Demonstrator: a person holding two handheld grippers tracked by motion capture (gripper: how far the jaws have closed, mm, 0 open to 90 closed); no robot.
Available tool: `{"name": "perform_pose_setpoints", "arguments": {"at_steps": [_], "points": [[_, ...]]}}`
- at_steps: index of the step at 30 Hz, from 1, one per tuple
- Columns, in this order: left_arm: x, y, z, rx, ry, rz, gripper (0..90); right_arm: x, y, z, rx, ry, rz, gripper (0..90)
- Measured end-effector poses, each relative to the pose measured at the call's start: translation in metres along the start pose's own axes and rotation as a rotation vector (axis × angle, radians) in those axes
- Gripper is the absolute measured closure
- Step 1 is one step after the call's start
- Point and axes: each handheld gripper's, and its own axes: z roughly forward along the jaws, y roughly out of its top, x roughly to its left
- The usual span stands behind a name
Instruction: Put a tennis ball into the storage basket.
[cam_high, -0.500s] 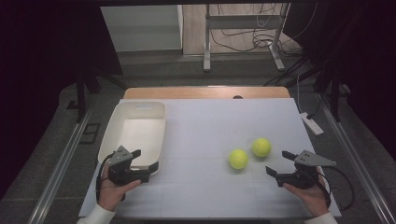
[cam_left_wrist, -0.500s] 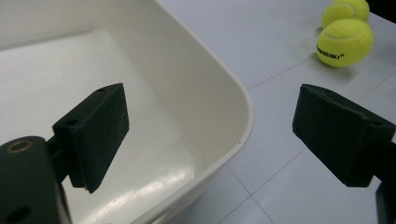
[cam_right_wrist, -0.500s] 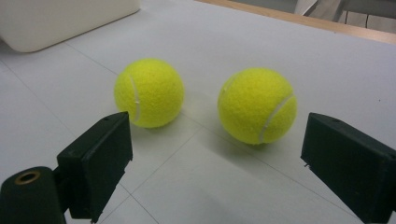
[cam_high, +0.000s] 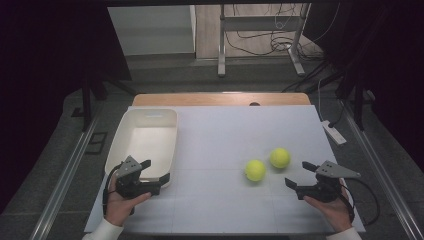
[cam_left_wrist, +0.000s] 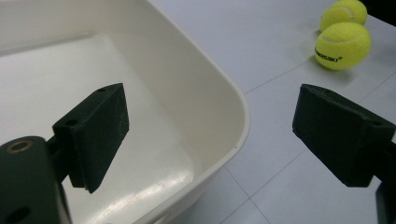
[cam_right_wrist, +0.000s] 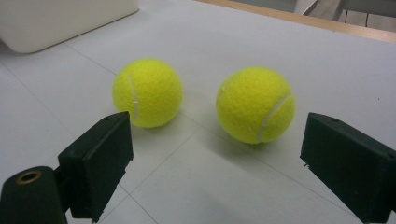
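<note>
Two yellow tennis balls (cam_high: 255, 170) (cam_high: 280, 157) lie side by side on the white table top (cam_high: 225, 130), right of centre. My right gripper (cam_high: 297, 174) rests low just right of them, open and pointing at them. In the right gripper view the balls (cam_right_wrist: 147, 92) (cam_right_wrist: 255, 104) sit a short way beyond the wide-apart jaws of that gripper (cam_right_wrist: 219, 154). My left gripper (cam_high: 157, 170) is open at the near right corner of a white tub (cam_high: 145, 140). In the left gripper view the tub's rim (cam_left_wrist: 224, 93) runs between the jaws, untouched, and both balls (cam_left_wrist: 342, 45) (cam_left_wrist: 343, 11) lie far right.
The tub is empty and stands along the table's left side. A wooden strip (cam_high: 220, 98) borders the far edge. A power strip (cam_high: 334, 132) lies on the floor to the right, and metal rails run along both sides of the table.
</note>
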Motion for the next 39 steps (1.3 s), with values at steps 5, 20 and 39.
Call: {"name": "perform_pose_setpoints", "arguments": {"at_steps": [5,20,39], "points": [[-0.002,0.002,0.0,-0.004,-0.002,0.003,11.8,0.0,0.0,0.0,0.002,0.002,0.002,9.4],[-0.008,0.012,0.001,-0.007,-0.005,0.014,11.9,-0.002,-0.001,0.001,0.005,0.003,0.007,9.4],[-0.014,0.025,0.007,0.006,-0.043,0.025,11.8,-0.003,-0.002,0.003,0.009,0.002,0.011,9.3]]}}
